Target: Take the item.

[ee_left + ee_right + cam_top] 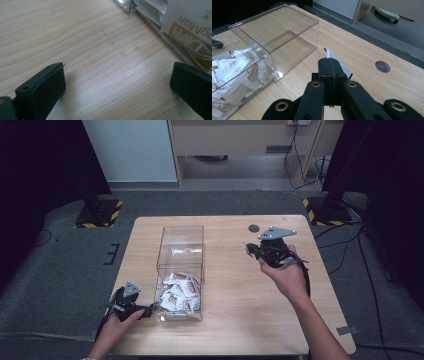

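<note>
Right hand-held gripper point(329, 62) clamping white packet point(342, 65).

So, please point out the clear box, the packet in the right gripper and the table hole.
clear box point(181, 236): high view, far empty part.
packet point(332, 57): right gripper view, white end above jaws.
table hole point(382, 66): right gripper view, centre.

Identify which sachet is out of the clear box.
The white sachet pinched in the right claw, held above the table; all the other sachets lie heaped inside the clear box.

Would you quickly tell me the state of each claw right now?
Left claw: open, holding nothing, over the table beside the clear box.
Right claw: closed on a white sachet.
</note>
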{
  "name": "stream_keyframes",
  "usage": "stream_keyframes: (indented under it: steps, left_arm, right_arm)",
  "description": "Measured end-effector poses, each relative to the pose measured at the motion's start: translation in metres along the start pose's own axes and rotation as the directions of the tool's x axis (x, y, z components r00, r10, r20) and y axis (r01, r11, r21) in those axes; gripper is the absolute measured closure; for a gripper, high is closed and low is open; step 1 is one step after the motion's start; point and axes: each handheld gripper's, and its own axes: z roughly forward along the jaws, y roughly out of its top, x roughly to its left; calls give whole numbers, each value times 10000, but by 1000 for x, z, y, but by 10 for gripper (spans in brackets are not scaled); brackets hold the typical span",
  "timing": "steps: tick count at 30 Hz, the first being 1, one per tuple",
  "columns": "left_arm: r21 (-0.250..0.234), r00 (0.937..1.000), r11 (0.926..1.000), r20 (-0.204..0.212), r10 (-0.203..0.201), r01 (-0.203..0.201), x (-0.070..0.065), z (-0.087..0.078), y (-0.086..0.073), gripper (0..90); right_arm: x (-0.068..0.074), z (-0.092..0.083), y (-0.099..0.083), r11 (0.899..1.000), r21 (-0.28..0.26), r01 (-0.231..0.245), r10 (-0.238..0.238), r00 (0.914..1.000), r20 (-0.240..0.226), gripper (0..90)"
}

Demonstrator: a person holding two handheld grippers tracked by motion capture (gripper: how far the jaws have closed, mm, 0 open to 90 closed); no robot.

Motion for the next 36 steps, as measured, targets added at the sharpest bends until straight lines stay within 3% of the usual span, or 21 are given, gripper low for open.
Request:
stream_keyframes:
  steps: [21,36]
  left_arm:
    - [-3,10000,10000,-4,-6,6,0,0,0,0]
    - [0,10000,10000,-4,-5,5,0,0,0,0]
  right_arm:
    - [-34,5,-16,9985,282,-476,452,9959,787,900]
    - [-46,13,-23,9970,472,-619,565,9926,1077,900]
